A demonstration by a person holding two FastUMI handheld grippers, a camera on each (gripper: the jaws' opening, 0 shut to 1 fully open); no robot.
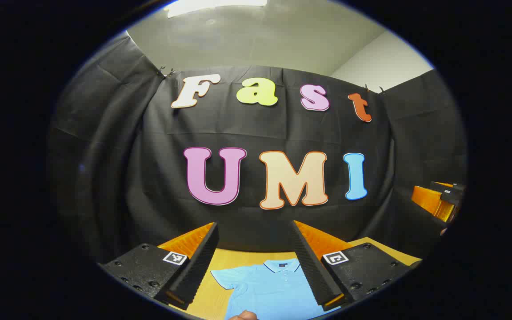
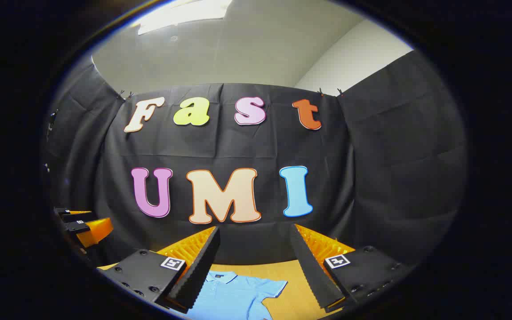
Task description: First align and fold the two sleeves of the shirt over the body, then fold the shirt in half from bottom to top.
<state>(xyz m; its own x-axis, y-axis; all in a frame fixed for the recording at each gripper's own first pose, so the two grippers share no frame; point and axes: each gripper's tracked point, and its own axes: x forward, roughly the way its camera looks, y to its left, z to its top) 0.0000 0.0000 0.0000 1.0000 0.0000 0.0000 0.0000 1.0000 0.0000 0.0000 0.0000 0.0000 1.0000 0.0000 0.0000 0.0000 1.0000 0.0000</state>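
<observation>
Fingers of left gripper (image 1: 252, 231) and right gripper (image 2: 254, 233) spread wide, holding nothing, raised above table (image 2: 291, 278). Blue shirt (image 1: 270, 286) flat below, collar away, sleeves out. No fold made; both sleeves and bottom-to-top fold remaining.

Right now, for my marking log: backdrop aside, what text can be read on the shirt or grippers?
None readable.
On the shirt: a dark collar tag, too small to read.
On the left gripper and right gripper: square black-and-white code markers, no words.
</observation>
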